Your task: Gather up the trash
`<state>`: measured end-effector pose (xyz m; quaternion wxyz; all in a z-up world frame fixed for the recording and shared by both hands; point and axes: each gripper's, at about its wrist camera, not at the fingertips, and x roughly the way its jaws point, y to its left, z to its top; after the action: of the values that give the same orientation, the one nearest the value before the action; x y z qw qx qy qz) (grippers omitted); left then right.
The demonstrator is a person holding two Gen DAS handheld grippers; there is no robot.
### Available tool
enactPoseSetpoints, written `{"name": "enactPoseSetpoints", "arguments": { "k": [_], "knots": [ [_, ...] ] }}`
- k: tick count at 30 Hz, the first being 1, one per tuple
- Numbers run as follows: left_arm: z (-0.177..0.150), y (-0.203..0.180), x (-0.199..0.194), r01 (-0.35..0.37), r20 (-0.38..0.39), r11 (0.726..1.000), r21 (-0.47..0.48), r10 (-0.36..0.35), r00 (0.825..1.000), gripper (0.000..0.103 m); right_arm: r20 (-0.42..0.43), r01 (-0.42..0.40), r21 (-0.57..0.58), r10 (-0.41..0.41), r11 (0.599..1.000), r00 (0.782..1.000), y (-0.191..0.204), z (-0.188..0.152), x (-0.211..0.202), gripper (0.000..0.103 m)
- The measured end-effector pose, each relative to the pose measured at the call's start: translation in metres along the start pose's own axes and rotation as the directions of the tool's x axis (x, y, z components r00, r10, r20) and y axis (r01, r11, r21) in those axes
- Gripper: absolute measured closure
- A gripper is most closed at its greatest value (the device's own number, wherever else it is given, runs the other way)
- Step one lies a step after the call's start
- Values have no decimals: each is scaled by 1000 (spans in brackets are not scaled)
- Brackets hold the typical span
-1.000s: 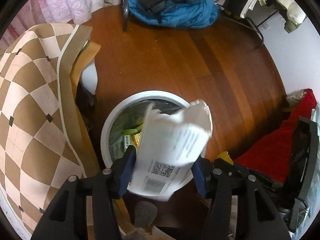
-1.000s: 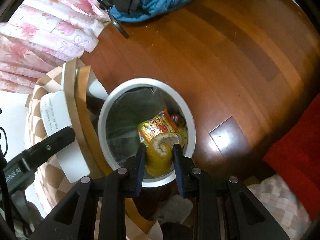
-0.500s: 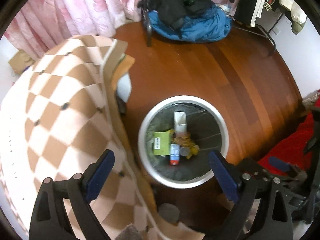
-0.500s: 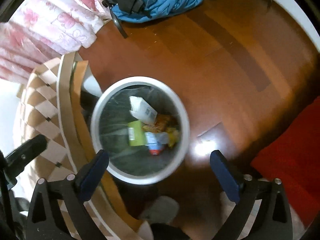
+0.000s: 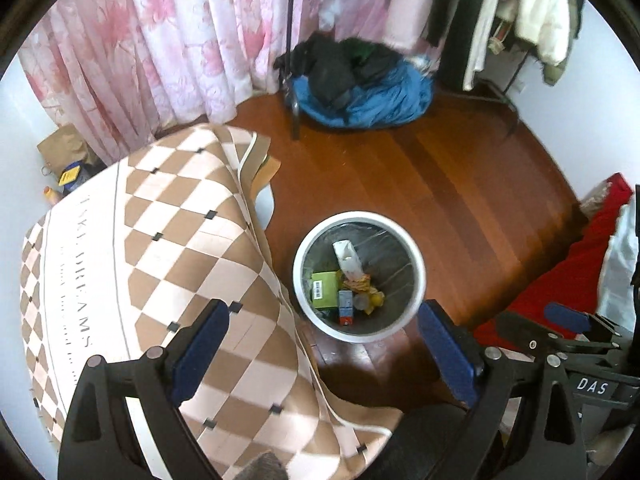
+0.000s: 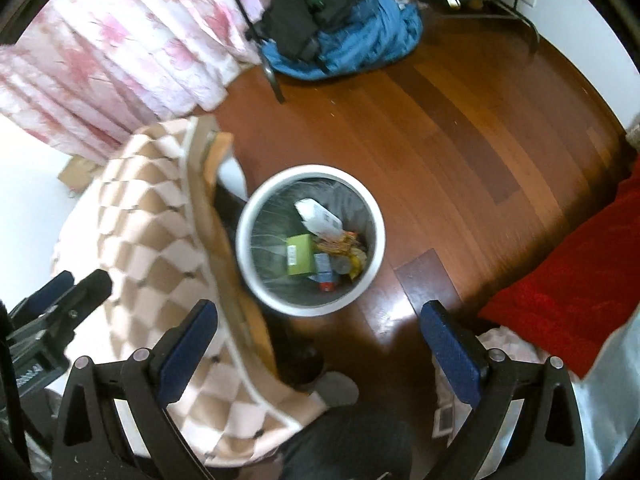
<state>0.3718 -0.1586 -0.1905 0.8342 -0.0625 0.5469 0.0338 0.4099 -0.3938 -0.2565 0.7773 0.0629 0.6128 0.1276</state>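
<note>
A white round bin (image 5: 416, 264) with a dark liner stands on the wooden floor, well below both grippers. In it lie a crumpled white paper (image 5: 347, 256), a green box (image 5: 325, 290), a yellow peel (image 5: 376, 300) and a small blue and red carton (image 5: 346, 312). My left gripper (image 5: 323, 310) hangs open and empty above the bin's near edge. In the right wrist view the bin (image 6: 244, 236) holds the same white paper (image 6: 320, 216), green box (image 6: 300, 254) and peel (image 6: 356, 262). My right gripper (image 6: 319, 309) is open and empty too.
A brown and cream checked cloth (image 5: 160, 240) covers a low table left of the bin. Blue and black clothes (image 5: 360, 92) are piled by a pink curtain (image 5: 140, 40). Red fabric (image 5: 560, 280) lies to the right. A person's grey sock (image 6: 336, 388) is near the bin.
Both grippers opened: the left let go of the white paper, the right of the yellow peel, and both now lie in the bin. Both grippers rose, so the bin looks smaller.
</note>
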Motion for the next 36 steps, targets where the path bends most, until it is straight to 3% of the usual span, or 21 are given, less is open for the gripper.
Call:
{"name": "enactPoseSetpoints", "arguments": {
  "k": [9, 18, 25, 36],
  "knots": [
    [-13, 9, -101, 82, 106, 996, 27, -84, 991, 6, 91, -103, -67, 109, 992, 990, 34, -36, -109, 1],
    [-31, 17, -168, 162, 167, 986, 44, -168, 972, 6, 145, -194, -103, 208, 976, 967, 54, -67, -187, 0],
    [-39, 20, -191, 214, 166, 976, 43, -218, 962, 6, 166, -244, -131, 264, 961, 950, 64, -78, -228, 0],
    [-46, 23, -216, 257, 193, 965, 46, -261, 946, 6, 154, -273, -157, 297, 949, 942, 69, -87, -254, 0]
  ]
}}
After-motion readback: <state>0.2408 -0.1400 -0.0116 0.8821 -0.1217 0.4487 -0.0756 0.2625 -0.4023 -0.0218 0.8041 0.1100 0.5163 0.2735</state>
